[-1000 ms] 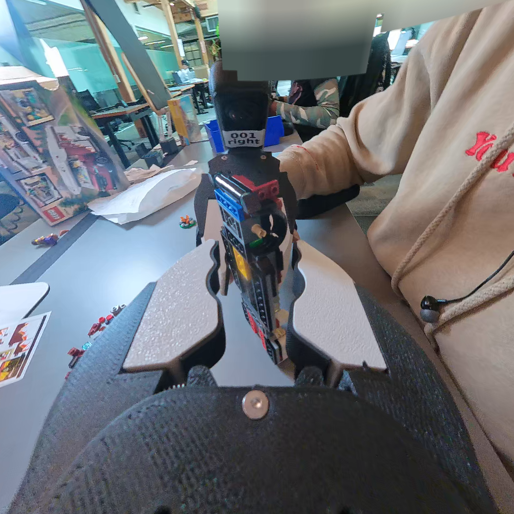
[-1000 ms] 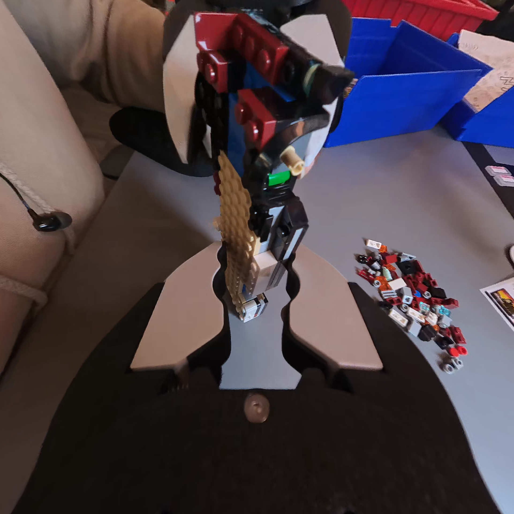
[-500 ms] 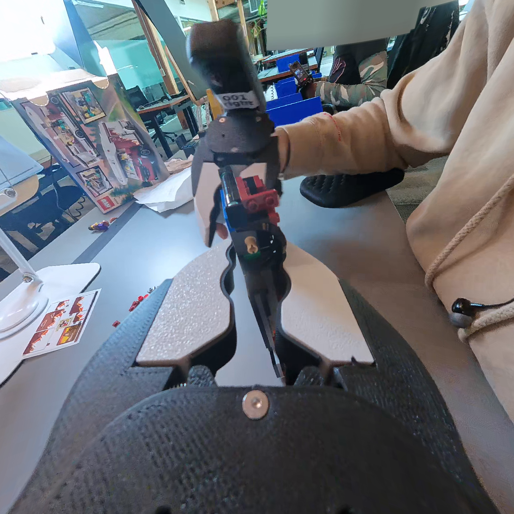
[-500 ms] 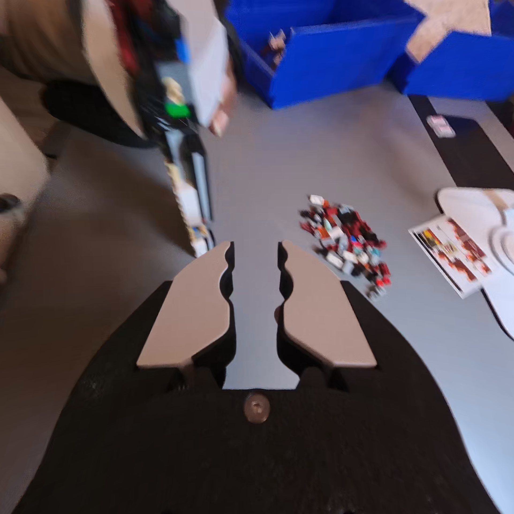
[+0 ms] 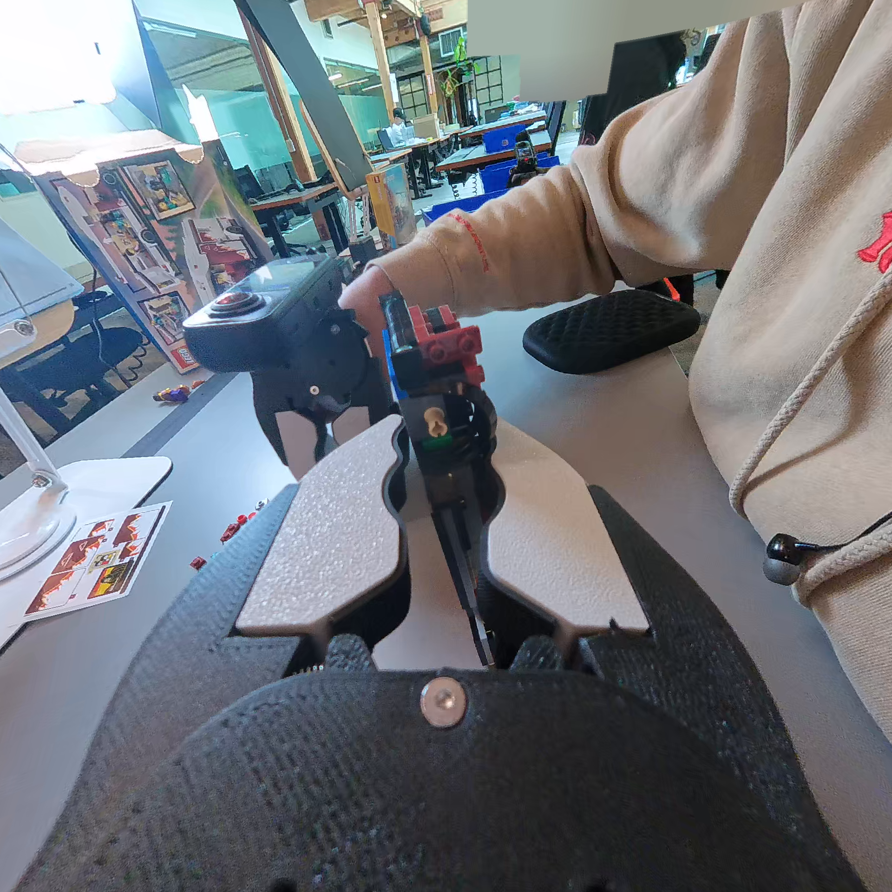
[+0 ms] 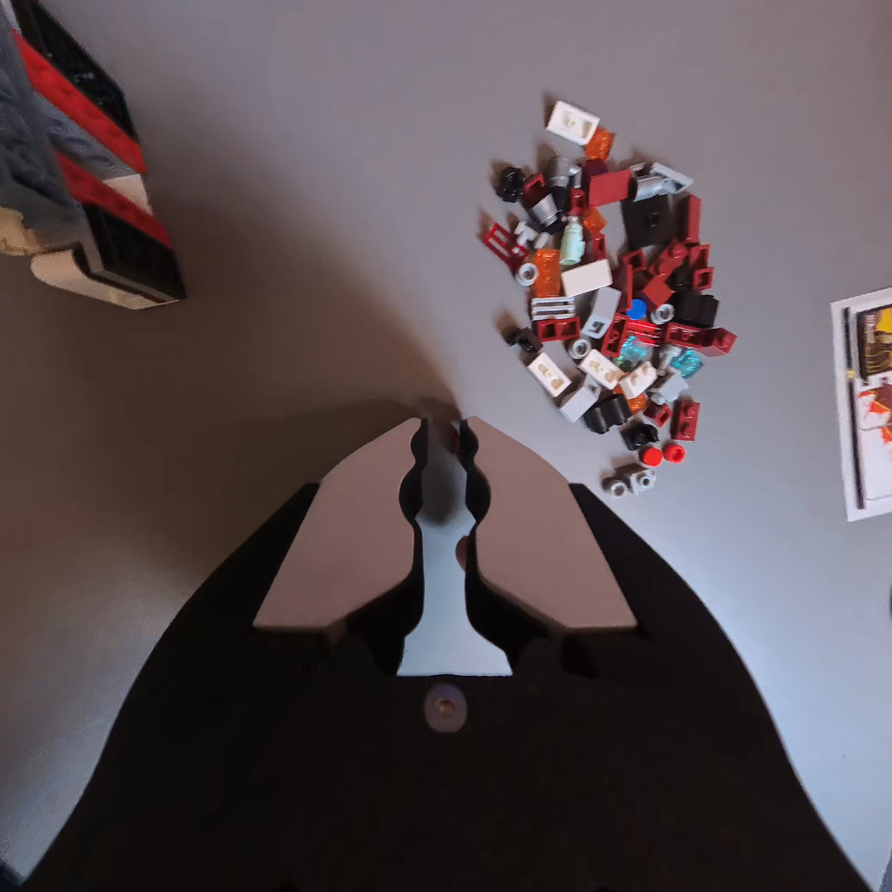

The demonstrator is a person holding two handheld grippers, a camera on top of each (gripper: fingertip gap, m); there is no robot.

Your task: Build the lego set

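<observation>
My left gripper (image 5: 446,425) is shut on a tall brick model (image 5: 434,367) of black, red and blue parts and holds it upright above the grey table (image 5: 603,434). The model's lower end shows at the top left of the right wrist view (image 6: 111,231). My right gripper (image 6: 441,425) points down at the table, left of a pile of loose small bricks (image 6: 622,299). Its fingers stand a narrow way apart. A small blurred red bit lies by the right fingertip (image 6: 475,434), with bare table between it and the other tip. The right gripper also shows in the left wrist view (image 5: 304,449), left of the model.
A sticker sheet (image 6: 869,396) lies right of the pile and shows in the left wrist view (image 5: 96,555) by a white lamp base (image 5: 111,478). A printed toy box (image 5: 159,251) stands at the back left. A black wrist rest (image 5: 613,328) and a person's beige sleeve (image 5: 555,231) are on the right. Some 20 centimeters of space lies between my two pairs of fingers.
My right gripper let go of the model's top, swung down to the table by the loose bricks and narrowed its jaws. My left gripper closed on the model and keeps it.
</observation>
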